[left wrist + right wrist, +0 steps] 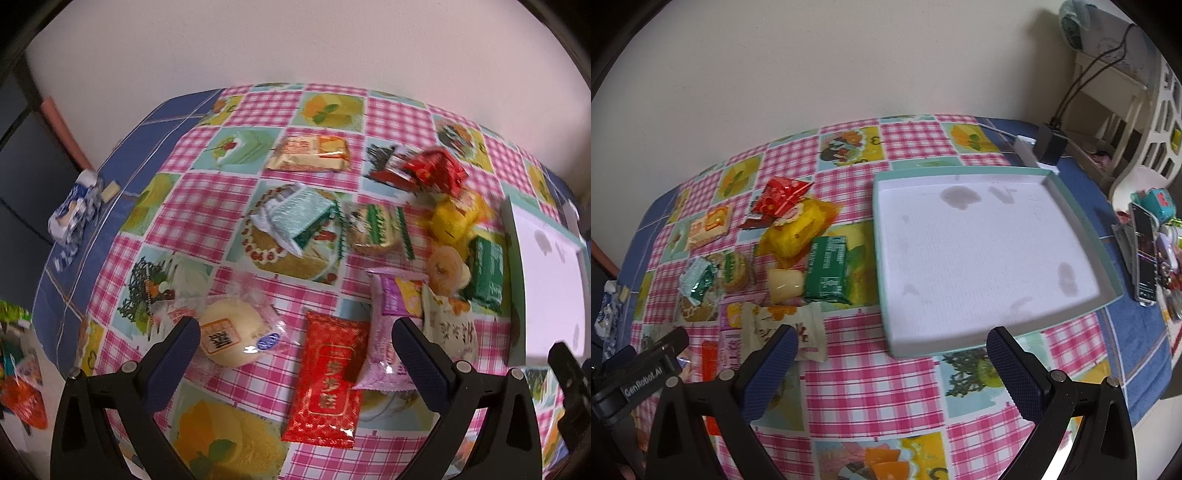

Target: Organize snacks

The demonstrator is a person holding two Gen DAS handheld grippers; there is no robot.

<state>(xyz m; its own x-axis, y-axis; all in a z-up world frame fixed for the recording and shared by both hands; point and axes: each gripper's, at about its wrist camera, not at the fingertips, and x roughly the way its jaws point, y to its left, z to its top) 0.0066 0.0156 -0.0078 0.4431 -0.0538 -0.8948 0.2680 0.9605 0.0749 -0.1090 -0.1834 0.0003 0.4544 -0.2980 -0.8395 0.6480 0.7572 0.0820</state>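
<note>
The red packet (325, 380) lies flat near the table's front edge between the spread, empty fingers of the left gripper (295, 354) — lower squarely over it and pinch its long sides, probably avoiding the purple wrapper (384, 354) overlapping its right edge. The right gripper (890, 369), released too, hovers by the empty tray (979, 240) on the checked tablecloth (871, 387) — a plain wall behind.

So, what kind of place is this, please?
Probably a room in a home: a table with a food-print checked tablecloth against a plain wall, a phone among small items, and a charger with cables beside white furniture.
</note>
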